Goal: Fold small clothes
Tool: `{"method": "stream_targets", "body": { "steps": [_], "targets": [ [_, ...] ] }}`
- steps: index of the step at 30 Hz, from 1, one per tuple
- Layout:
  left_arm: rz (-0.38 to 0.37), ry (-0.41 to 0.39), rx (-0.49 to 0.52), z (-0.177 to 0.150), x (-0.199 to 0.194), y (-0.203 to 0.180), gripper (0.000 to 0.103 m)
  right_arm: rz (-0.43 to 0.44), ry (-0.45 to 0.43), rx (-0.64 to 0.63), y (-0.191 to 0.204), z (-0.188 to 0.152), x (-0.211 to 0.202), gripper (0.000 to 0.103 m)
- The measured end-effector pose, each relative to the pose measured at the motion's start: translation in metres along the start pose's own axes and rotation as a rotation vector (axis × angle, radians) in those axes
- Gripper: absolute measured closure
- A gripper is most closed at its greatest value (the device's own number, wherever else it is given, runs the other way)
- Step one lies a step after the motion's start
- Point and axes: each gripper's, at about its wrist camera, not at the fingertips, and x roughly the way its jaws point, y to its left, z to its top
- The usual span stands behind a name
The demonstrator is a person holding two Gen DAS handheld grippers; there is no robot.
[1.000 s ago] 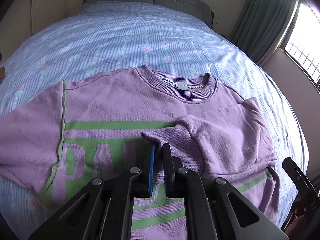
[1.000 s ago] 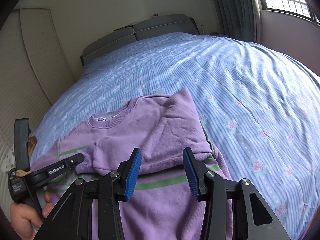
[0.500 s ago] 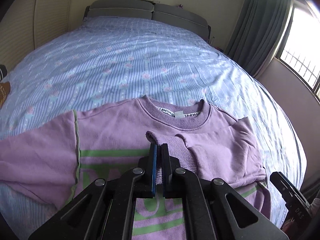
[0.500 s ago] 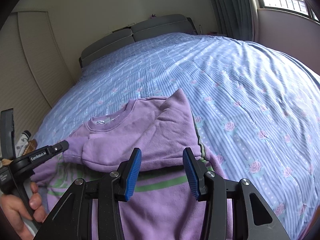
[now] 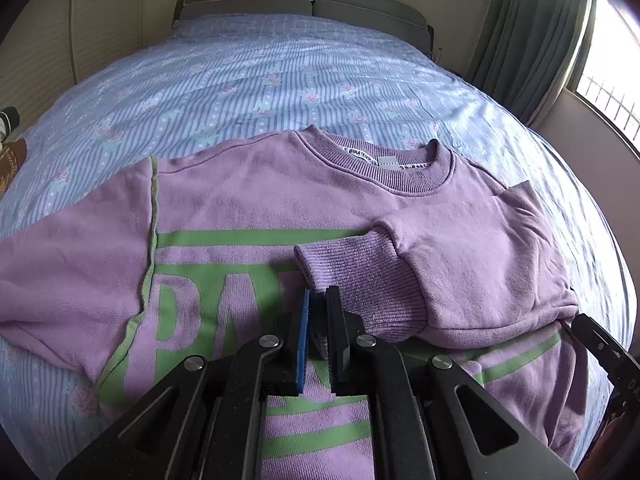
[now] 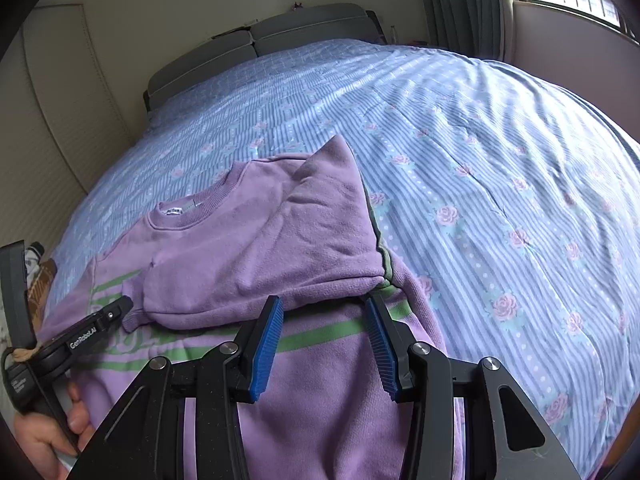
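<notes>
lying on the bed: purple sweatshirt (image 5: 248,216) with green letters, one sleeve (image 5: 452,264) folded over its front
left gripper (image 5: 317,304): jaws just been opening, ribbed cuff (image 5: 340,268) between them
right gripper (image 6: 324,320): apart, nothing in it
around: flowery blue bedspread (image 6: 480,152), grey headboard (image 5: 304,0), green curtain (image 5: 532,40)

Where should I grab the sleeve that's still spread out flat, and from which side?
Grip the unfolded sleeve near its outer end, probably with the left gripper, coming in from the sweatshirt's open side over the bedspread. It lies flat and its cuff is out of view, so pinch the edge.
</notes>
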Motion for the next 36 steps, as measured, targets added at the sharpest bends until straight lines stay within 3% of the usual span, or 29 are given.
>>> {"method": "stream_targets", "body": {
  "steps": [1, 3, 5, 10, 15, 25, 31, 36],
  "targets": [
    [0.002, -0.009, -0.001, -0.001, -0.003, -0.001, 0.077, 0.0, -0.005, -0.005, 0.001, 0.0, -0.002, 0.059],
    [0.006, -0.038, 0.004, -0.003, -0.01, -0.002, 0.052, -0.005, -0.015, -0.02, 0.005, 0.001, -0.006, 0.059],
    [0.011, -0.053, 0.016, -0.005, -0.018, -0.003, 0.049, -0.006, -0.024, -0.036, 0.01, 0.002, -0.011, 0.058],
    [0.034, -0.069, -0.006, -0.014, -0.048, 0.016, 0.046, 0.018, -0.06, -0.059, 0.028, 0.003, -0.029, 0.044],
    [0.105, -0.109, -0.043, -0.03, -0.088, 0.061, 0.029, 0.049, -0.088, -0.115, 0.064, -0.002, -0.041, 0.037],
    [0.265, -0.153, -0.202, -0.054, -0.137, 0.195, 0.029, 0.162, -0.102, -0.292, 0.192, -0.03, -0.048, 0.037],
    [0.298, -0.178, -0.329, -0.058, -0.148, 0.271, 0.031, 0.213, -0.117, -0.377, 0.268, -0.048, -0.05, 0.037],
    [0.253, -0.181, -0.474, -0.068, -0.14, 0.323, 0.045, 0.236, -0.123, -0.426, 0.308, -0.06, -0.052, 0.037]
  ]
}}
